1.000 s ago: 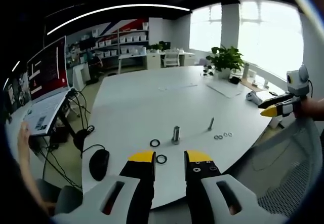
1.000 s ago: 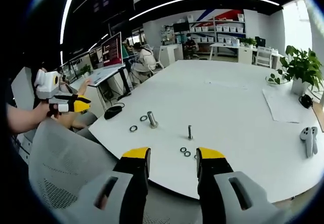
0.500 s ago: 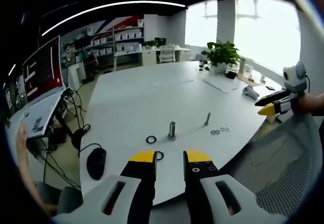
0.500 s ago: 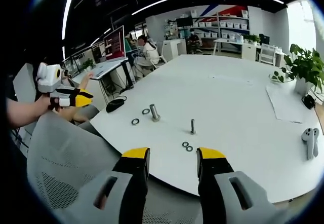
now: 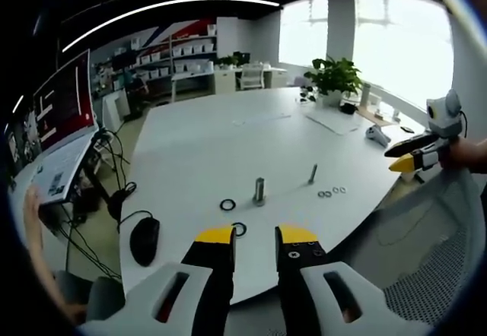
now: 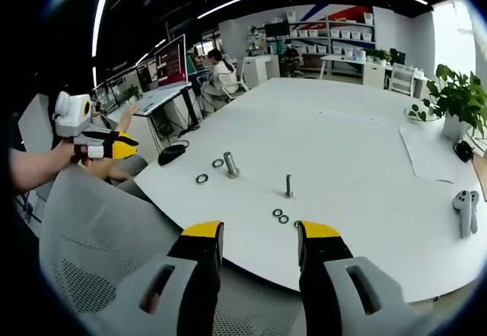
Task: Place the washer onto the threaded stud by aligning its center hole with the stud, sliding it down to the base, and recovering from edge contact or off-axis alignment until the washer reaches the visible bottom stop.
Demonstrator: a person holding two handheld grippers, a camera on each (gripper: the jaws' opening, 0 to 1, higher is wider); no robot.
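Observation:
On the white table stand two upright studs: a thick one [image 5: 259, 191] [image 6: 230, 165] and a thin threaded one [image 5: 313, 173] [image 6: 289, 185]. Two black washers [image 5: 227, 204] [image 6: 202, 179] lie beside the thick stud, one of them [image 5: 239, 229] just ahead of my left gripper [image 5: 256, 236]. Several small washers [image 5: 332, 193] [image 6: 281, 217] lie near the thin stud. My left gripper is open and empty, held above the near table edge. My right gripper [image 6: 260, 232] is open and empty too, off the table's edge. Each gripper shows in the other's view, the right one [image 5: 415, 160] and the left one [image 6: 99, 144].
A grey mesh chair back [image 6: 99, 245] [image 5: 434, 252] stands between me and the table. A black mouse [image 5: 144, 240] [image 6: 174, 152], a laptop [image 5: 65, 169], a potted plant [image 5: 333, 85] [image 6: 453, 100], papers [image 6: 437, 157] and a white controller [image 6: 464, 210] are on or near the table.
Both views shifted slightly with my hands; the studs and washers stay put. Both grippers remain open.

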